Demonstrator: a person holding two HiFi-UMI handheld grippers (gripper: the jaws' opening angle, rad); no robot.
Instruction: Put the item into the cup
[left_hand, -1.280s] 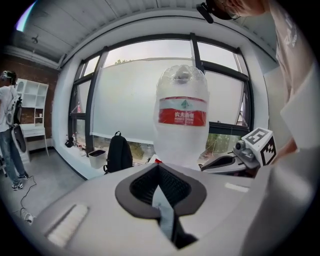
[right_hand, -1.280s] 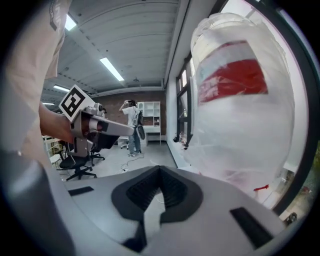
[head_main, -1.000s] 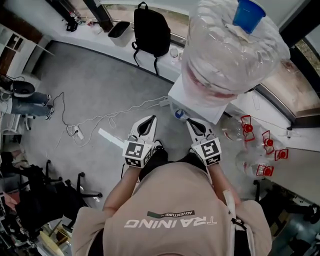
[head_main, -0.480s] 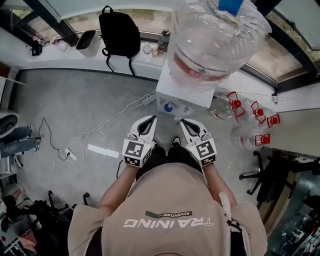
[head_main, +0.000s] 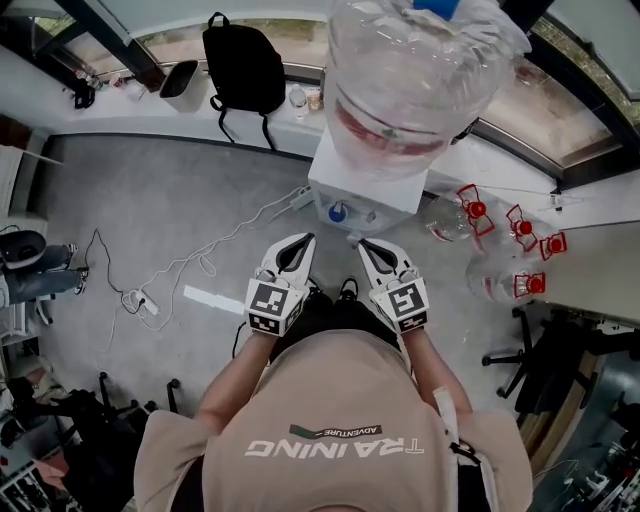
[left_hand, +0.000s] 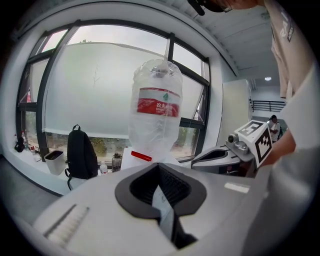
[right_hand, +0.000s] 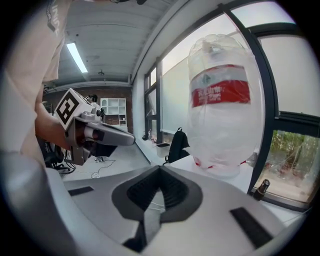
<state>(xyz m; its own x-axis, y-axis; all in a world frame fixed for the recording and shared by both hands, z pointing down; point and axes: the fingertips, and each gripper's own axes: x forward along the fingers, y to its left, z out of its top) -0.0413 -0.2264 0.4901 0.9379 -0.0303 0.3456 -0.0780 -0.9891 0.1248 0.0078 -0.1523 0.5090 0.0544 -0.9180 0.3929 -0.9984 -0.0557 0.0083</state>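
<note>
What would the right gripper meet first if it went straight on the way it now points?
Probably the white water dispenser directly ahead, near its top below the upturned bottle. The right gripper aims at it with nothing visible between; exact height is unclear.

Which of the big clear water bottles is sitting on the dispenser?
The large clear red-labelled bottle atop the white dispenser; the red-capped ones sit on the floor.
</note>
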